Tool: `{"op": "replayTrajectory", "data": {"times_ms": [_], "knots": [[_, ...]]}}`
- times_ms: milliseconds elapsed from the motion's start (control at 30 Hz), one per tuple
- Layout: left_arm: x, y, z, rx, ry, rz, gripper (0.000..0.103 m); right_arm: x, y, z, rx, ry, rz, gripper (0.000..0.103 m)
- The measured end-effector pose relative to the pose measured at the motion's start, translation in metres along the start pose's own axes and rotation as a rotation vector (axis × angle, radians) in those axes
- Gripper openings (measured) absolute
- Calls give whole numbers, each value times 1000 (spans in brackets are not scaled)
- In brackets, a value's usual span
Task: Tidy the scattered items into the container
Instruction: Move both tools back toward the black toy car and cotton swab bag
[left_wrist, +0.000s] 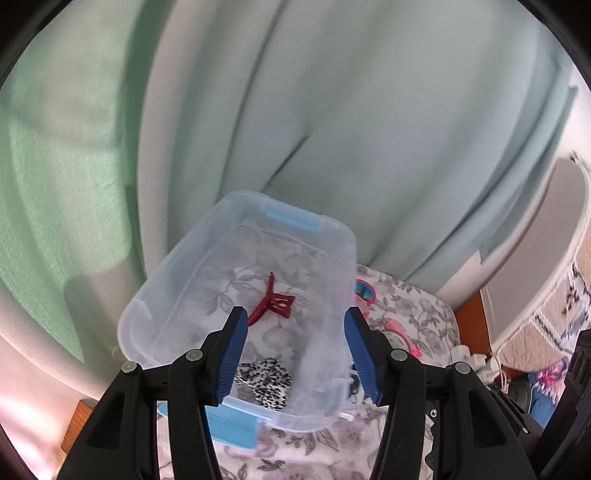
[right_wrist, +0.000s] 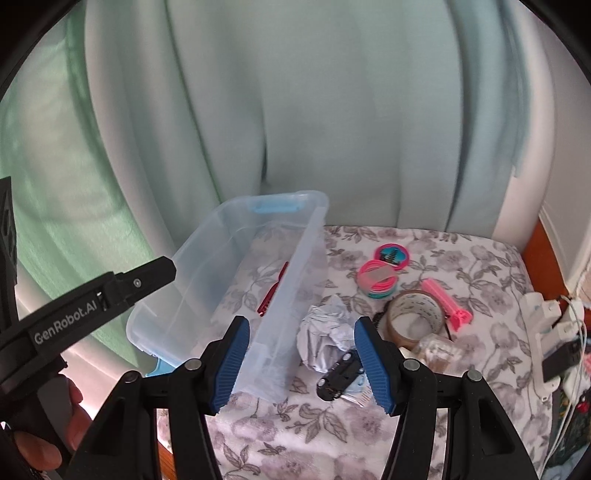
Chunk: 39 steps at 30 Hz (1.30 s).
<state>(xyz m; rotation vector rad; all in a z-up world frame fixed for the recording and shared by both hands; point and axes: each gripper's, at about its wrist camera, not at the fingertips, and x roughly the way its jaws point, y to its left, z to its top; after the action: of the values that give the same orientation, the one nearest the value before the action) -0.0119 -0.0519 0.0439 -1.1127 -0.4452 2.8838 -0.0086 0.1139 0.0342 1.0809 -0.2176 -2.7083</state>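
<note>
Clear plastic container (left_wrist: 207, 280) w/ blue latches, centre of left wrist view, on floral cloth (right_wrist: 369, 424). Inside: red hair claw (left_wrist: 275, 304) mid-bin, leopard-print scrunchie (left_wrist: 264, 380) toward lower edge.

Left gripper (left_wrist: 295, 354): jaws spread, nothing pinched, hanging above bin's near end; seen too at left edge of right wrist view w/ a hand (right_wrist: 55, 424) on its grip.

Right gripper (right_wrist: 301, 356): jaws apart, empty, above bin's right wall and crumpled paper (right_wrist: 325, 339).

Scattered on cloth, right half of right wrist view: black toy car (right_wrist: 341, 374) lower centre, tape roll (right_wrist: 415, 319), pink hair-band stack (right_wrist: 376, 282), round pink compact (right_wrist: 391, 256), pink comb (right_wrist: 447, 301), all outside bin. Pale green curtain (right_wrist: 332, 110) behind.
</note>
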Motion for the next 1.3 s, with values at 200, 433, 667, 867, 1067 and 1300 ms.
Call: {"op": "replayTrajectory", "data": {"times_ms": [200,433,667,867,1067,1300], "knots": [[-4,-30,-6,64,10,-2,56,-19,-28,-5,67,-38,-5,63],[-5,-66,-11,138,16,1,63,-32,-58,-14,135,-66,2,64],[0,-93,-22,197,42,3,63,-41,-91,-24,208,-79,-10,64],[11,-113,-34,239,81,5,63,-42,-122,-35,268,-65,-39,64],[27,-126,-47,270,127,11,63,-37,-140,-44,297,-35,-51,64],[51,-129,-65,292,195,34,63,-27,-159,-57,336,4,-67,64]]}}
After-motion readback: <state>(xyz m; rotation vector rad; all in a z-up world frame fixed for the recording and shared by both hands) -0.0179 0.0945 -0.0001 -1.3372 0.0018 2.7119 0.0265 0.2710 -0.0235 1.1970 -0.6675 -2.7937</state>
